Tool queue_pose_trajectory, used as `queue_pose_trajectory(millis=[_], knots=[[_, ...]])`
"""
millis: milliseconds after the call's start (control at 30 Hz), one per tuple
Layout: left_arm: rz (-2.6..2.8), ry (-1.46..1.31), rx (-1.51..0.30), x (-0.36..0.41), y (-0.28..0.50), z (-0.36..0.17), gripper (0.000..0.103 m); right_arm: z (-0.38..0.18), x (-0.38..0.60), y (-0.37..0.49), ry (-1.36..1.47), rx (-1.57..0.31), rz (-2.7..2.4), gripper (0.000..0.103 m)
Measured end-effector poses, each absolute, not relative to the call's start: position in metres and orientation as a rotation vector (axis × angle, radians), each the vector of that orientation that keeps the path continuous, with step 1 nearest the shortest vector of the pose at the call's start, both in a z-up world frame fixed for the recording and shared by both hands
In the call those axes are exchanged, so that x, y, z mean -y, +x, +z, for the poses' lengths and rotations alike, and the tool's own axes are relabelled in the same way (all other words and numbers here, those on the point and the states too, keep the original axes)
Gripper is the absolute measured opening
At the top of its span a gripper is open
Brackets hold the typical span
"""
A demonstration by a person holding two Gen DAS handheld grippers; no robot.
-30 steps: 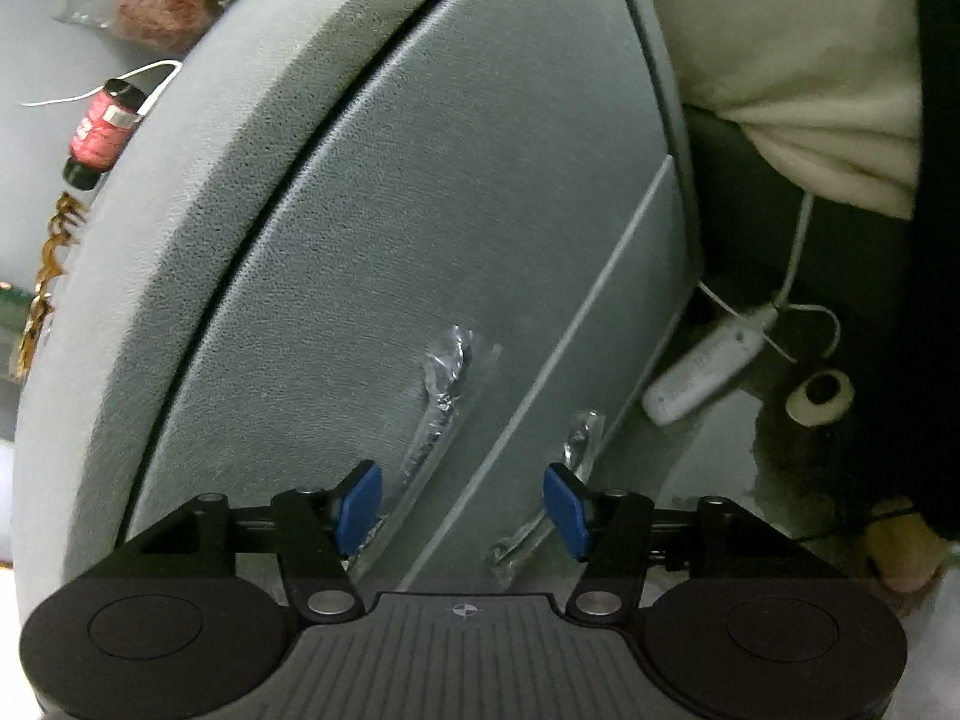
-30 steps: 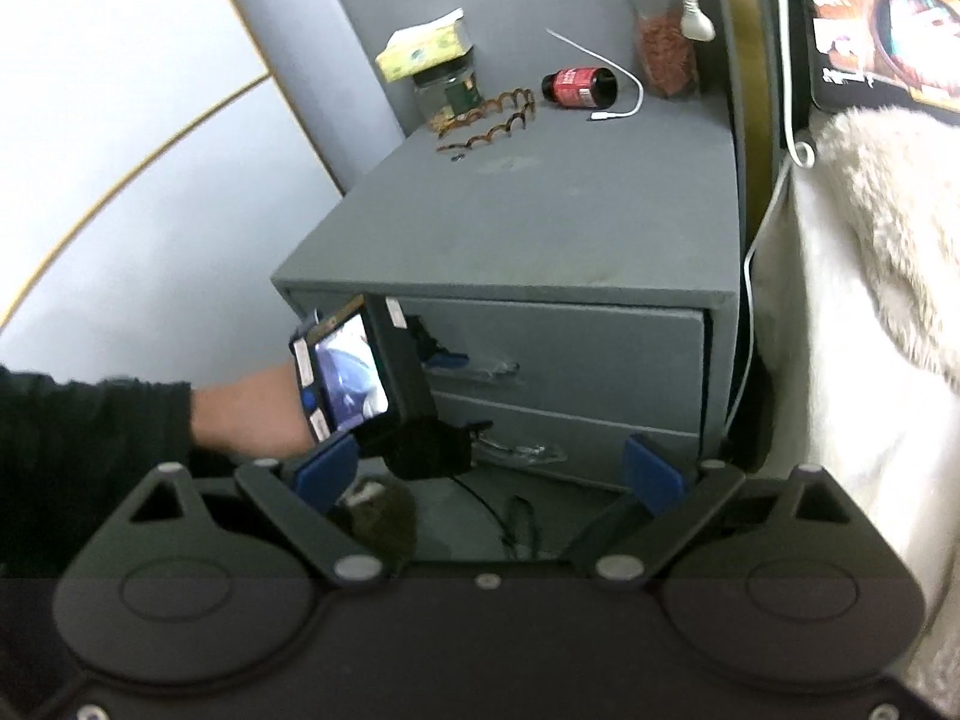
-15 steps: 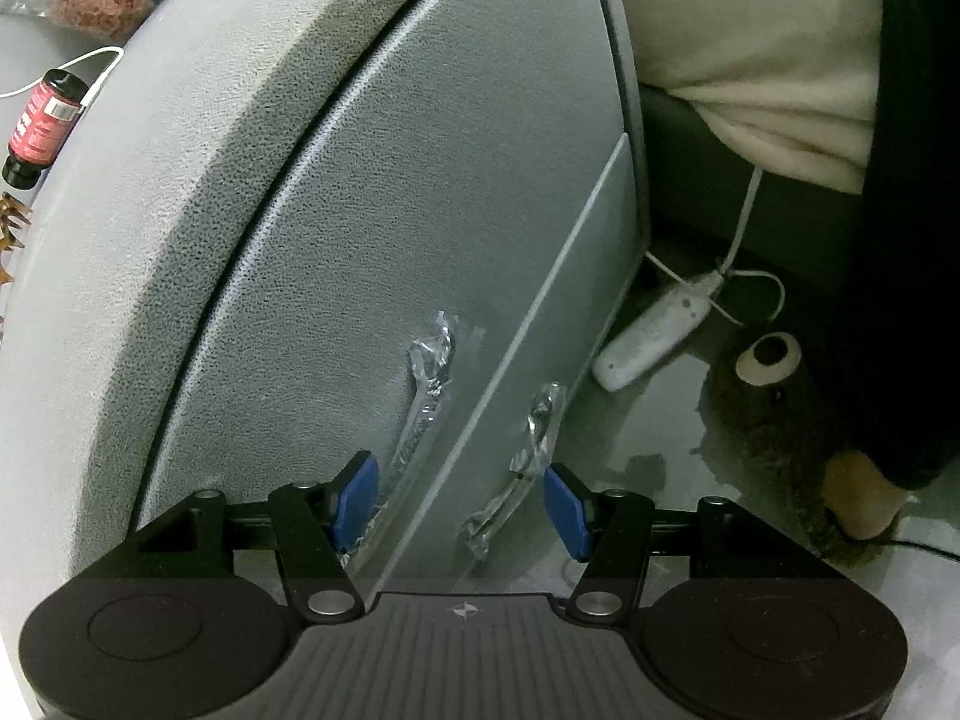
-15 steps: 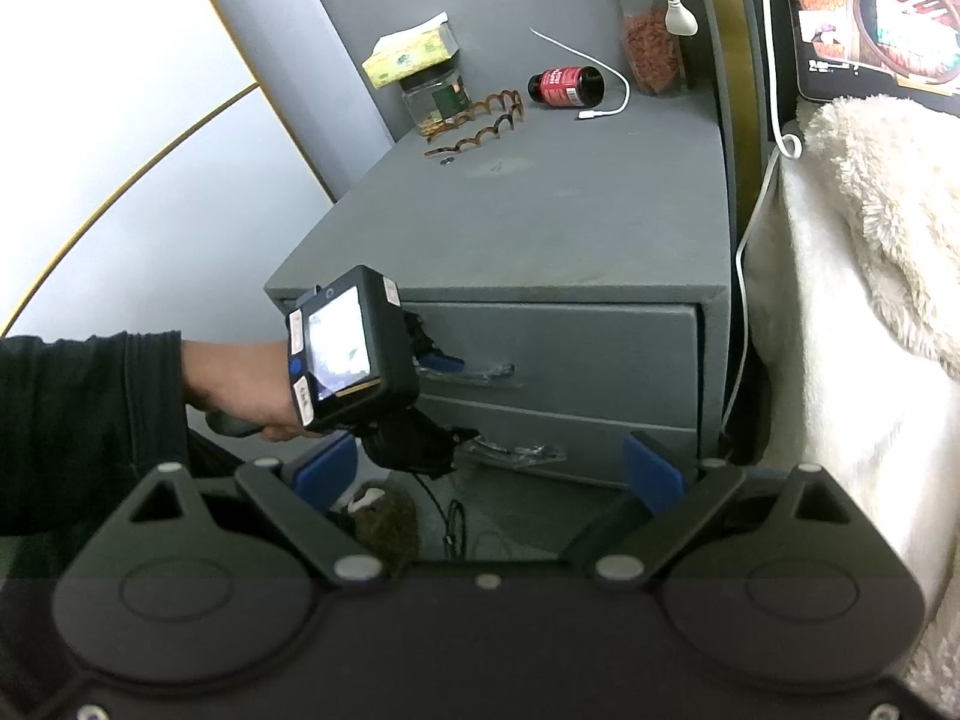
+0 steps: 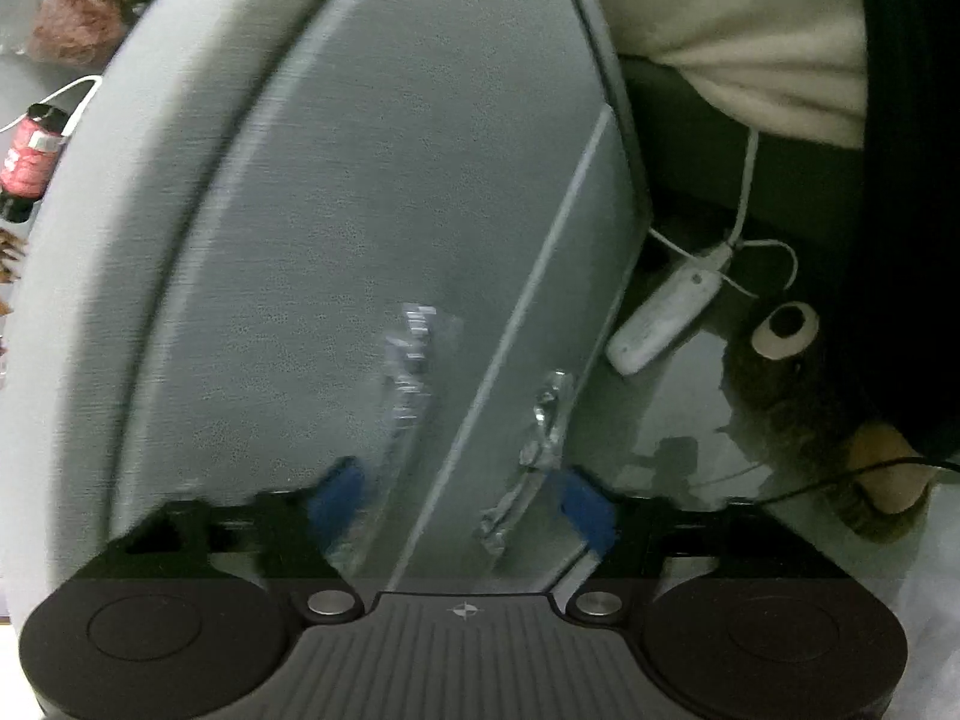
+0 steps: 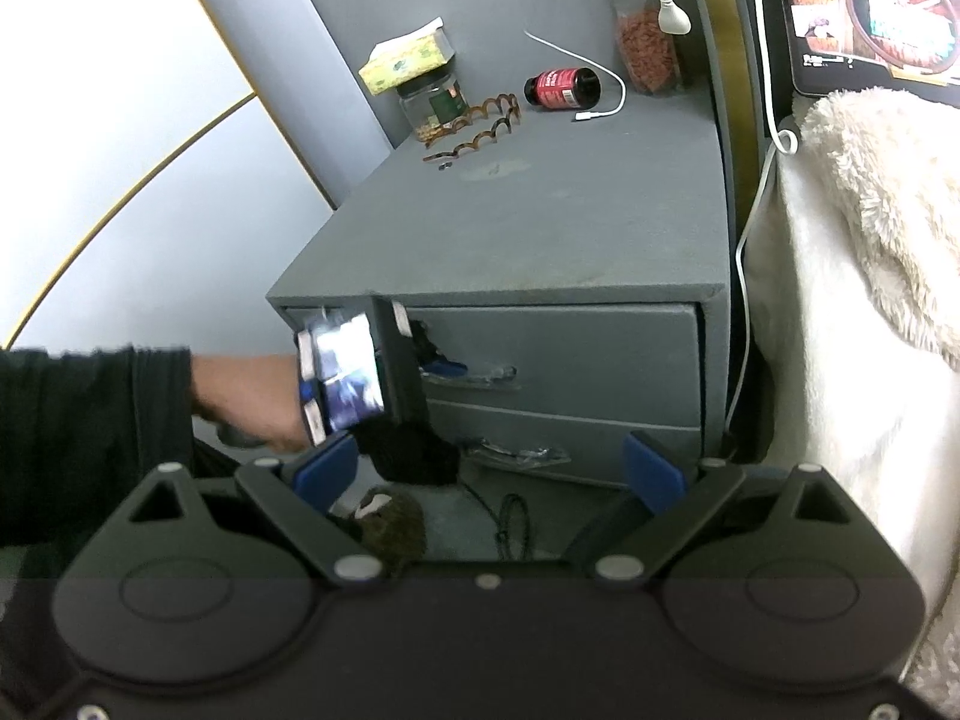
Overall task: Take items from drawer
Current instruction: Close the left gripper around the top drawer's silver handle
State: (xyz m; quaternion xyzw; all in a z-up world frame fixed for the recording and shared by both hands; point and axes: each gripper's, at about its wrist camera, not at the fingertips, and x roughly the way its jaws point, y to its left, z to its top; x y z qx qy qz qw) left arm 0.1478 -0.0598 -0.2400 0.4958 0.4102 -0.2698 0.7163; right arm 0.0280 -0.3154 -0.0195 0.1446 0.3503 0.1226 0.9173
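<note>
A grey bedside cabinet [image 6: 540, 228] with both drawers closed. The left gripper [image 5: 459, 501] is opening right at the upper drawer's handle [image 5: 411, 372], nothing clamped between its blue pads. The right gripper [image 6: 489, 471] hangs farther back, spread wide and empty.

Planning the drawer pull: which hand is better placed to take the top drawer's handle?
Left. The left gripper is right at the top drawer's handle, jaws opening with nothing between them. The right gripper is open, well back from the cabinet.
</note>
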Motion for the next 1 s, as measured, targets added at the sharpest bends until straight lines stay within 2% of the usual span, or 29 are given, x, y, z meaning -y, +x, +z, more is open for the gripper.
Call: queue_pose_trajectory(millis=[100, 167, 233, 267, 300, 333, 400, 1000], knots=[[-0.573, 1.072, -0.923, 0.069, 0.154, -0.237, 0.089, -0.019, 0.316, 0.027, 0.296, -0.721, 0.252, 0.095], [-0.573, 1.067, -0.923, 0.074, 0.157, -0.232, 0.081, -0.019, 0.317, 0.027, 0.301, -0.719, 0.253, 0.095], [-0.576, 1.039, -0.912, 0.076, 0.164, -0.218, 0.061, -0.019, 0.318, 0.028, 0.310, -0.717, 0.254, 0.095], [-0.582, 1.041, -0.902, 0.075, 0.165, -0.215, 0.054, -0.019, 0.319, 0.028, 0.314, -0.716, 0.253, 0.095], [-0.594, 1.058, -0.879, 0.075, 0.167, -0.208, 0.041, -0.020, 0.319, 0.029, 0.316, -0.716, 0.252, 0.095], [-0.607, 1.068, -0.858, 0.073, 0.170, -0.202, 0.031, -0.020, 0.319, 0.029, 0.317, -0.715, 0.251, 0.095], [-0.627, 1.050, -0.850, 0.069, 0.173, -0.195, 0.026, -0.020, 0.319, 0.029, 0.320, -0.715, 0.250, 0.095], [-0.693, 1.129, -0.893, 0.125, 0.193, -0.173, 0.026, -0.020, 0.323, 0.029, 0.345, -0.712, 0.252, 0.095]])
